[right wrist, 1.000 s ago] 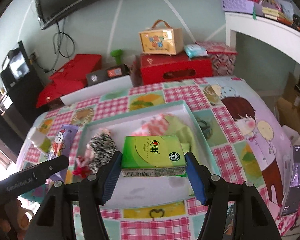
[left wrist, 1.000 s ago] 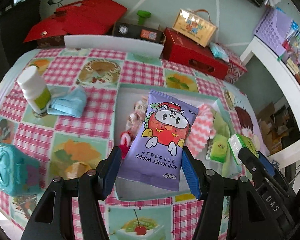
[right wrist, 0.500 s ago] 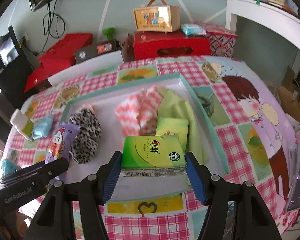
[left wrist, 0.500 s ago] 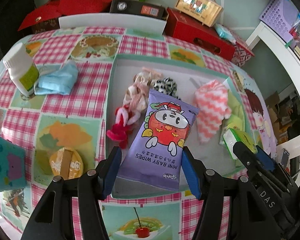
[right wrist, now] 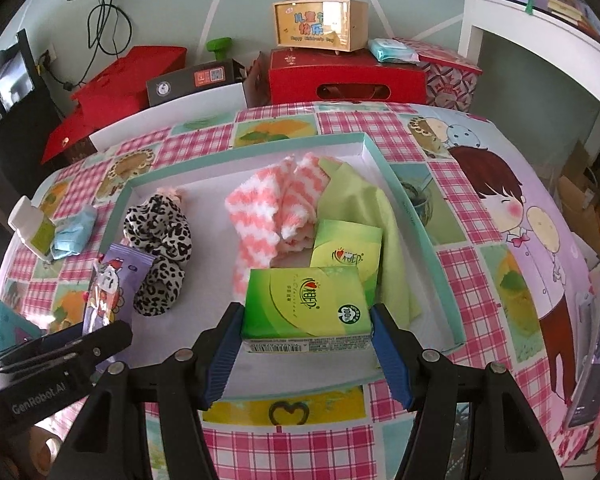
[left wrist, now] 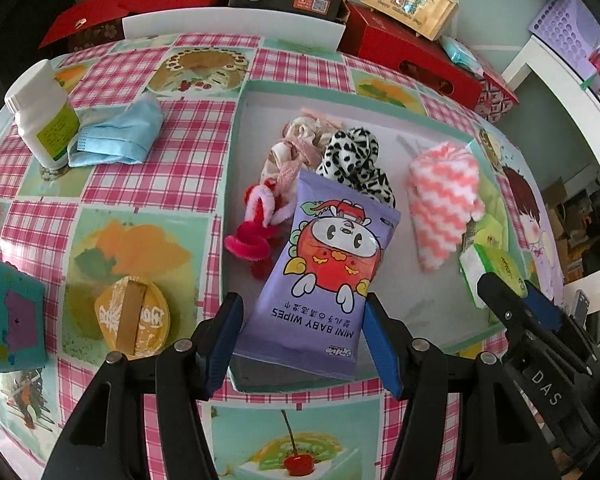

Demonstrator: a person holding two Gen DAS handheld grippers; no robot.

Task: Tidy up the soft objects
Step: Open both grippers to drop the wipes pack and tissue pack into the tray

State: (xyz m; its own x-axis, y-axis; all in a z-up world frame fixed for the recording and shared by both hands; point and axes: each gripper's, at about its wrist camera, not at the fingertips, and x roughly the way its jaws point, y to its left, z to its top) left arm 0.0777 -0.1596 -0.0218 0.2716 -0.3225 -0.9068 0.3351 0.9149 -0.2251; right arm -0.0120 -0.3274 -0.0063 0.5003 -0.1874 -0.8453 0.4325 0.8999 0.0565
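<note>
My left gripper [left wrist: 302,340] is shut on a purple pack of baby wipes [left wrist: 320,276] and holds it over the near part of the white tray [left wrist: 236,200]. My right gripper [right wrist: 306,346] is shut on a green tissue pack [right wrist: 306,306] over the tray's near right part [right wrist: 412,216]. In the tray lie a pink-white zigzag cloth [right wrist: 274,208], a light green cloth [right wrist: 364,208], a second green tissue pack [right wrist: 348,254], a leopard-print scrunchie [right wrist: 160,240], a beige scrunchie [left wrist: 296,140] and a red fuzzy item [left wrist: 252,236].
On the checked tablecloth left of the tray are a white bottle [left wrist: 42,116], a blue face mask [left wrist: 118,136], a yellow round pack [left wrist: 132,318] and a teal box [left wrist: 8,320]. Red boxes [right wrist: 346,76] and a gold box [right wrist: 320,20] stand behind the table. A phone [right wrist: 596,352] lies at the right.
Both grippers have moved forward and lower over the tray with their packs still held. The tray and its contents look nearer.
</note>
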